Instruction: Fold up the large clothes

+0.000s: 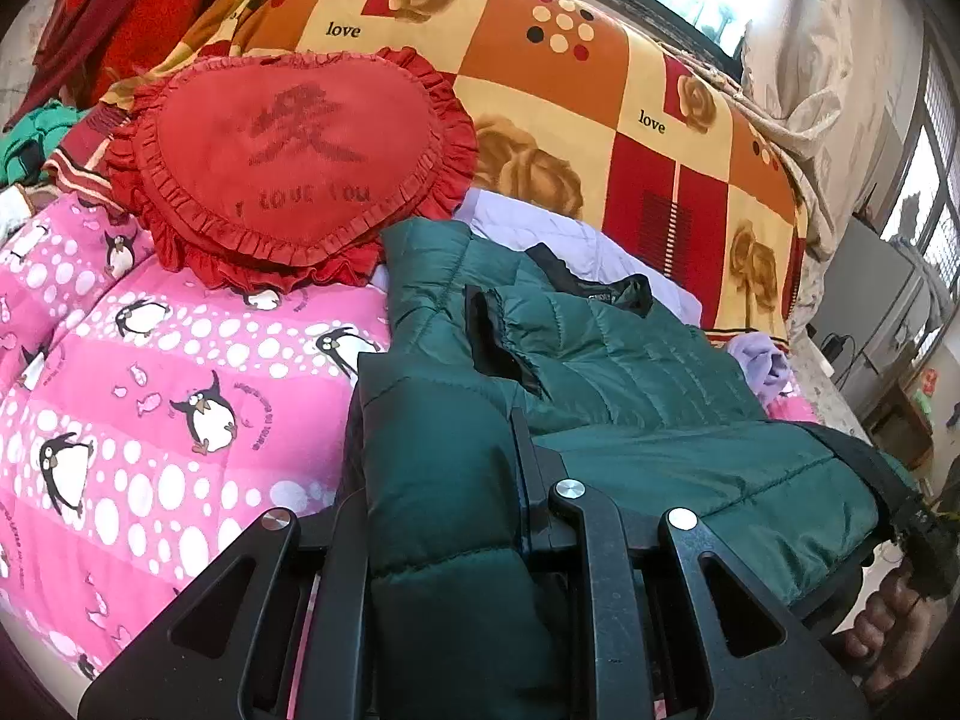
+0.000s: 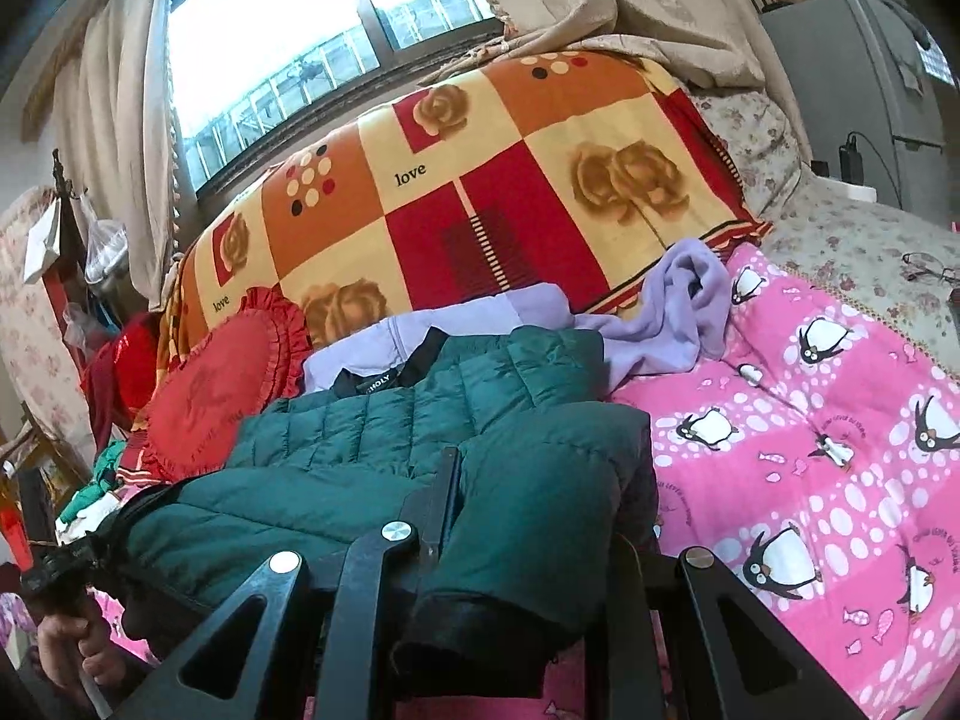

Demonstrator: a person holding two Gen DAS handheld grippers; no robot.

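Observation:
A dark green quilted puffer jacket (image 1: pixel 630 372) lies on the pink penguin quilt (image 1: pixel 150 372), collar towards the far side. My left gripper (image 1: pixel 438 462) is shut on a bunched fold of the jacket's left edge. In the right wrist view the jacket (image 2: pixel 372 420) fills the middle, and my right gripper (image 2: pixel 534 504) is shut on its right sleeve, whose dark cuff (image 2: pixel 474 630) hangs between the fingers. Each view shows the other gripper held in a hand at the jacket's far bottom corner (image 1: pixel 918 534) (image 2: pixel 60 564).
A red heart-shaped cushion (image 1: pixel 288 168) lies left of the jacket. A lilac garment (image 2: pixel 660 312) lies under and behind it. A rolled orange-and-red "love" blanket (image 2: pixel 480 180) runs along the back under the window. Clothes pile (image 1: pixel 120 18) at the far left.

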